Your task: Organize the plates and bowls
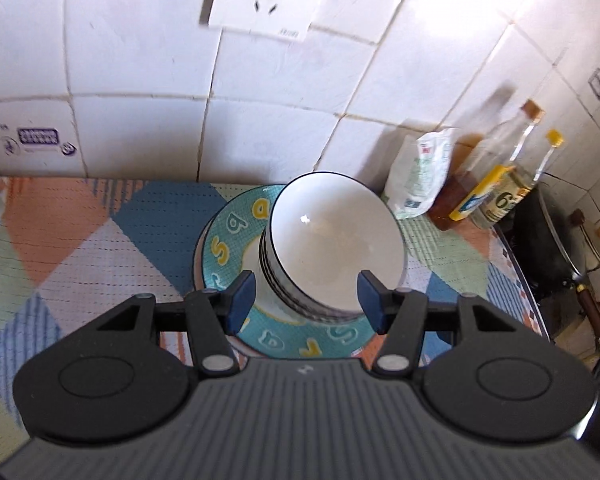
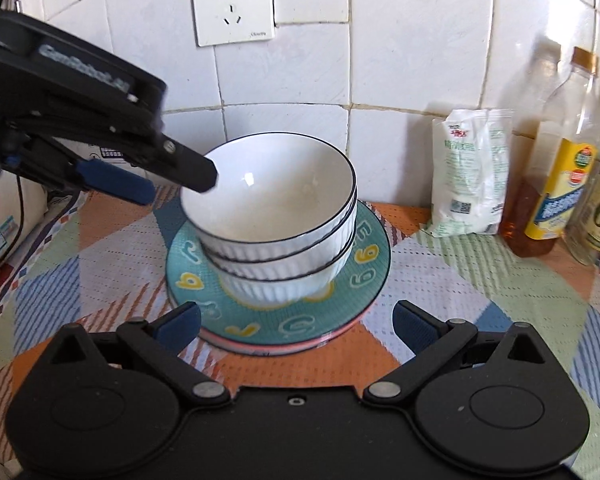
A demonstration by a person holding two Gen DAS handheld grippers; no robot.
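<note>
Bowls [image 2: 276, 216]: stacked off-centre on plates [image 2: 364, 280]; tip risk toward 9 o'clock
Left gripper [image 1: 306, 300]: fingers spread beside top rim; could nudge it
Right gripper [image 2: 296, 326]: fingers spread, empty

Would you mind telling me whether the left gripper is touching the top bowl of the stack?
Cannot tell. In the right wrist view a finger of the left gripper overlaps the top bowl's rim, but no contact or gap is plain. The left wrist view doesn't settle it either.

lower plates [image 2: 284, 346] mostly hidden, perhaps two
</note>
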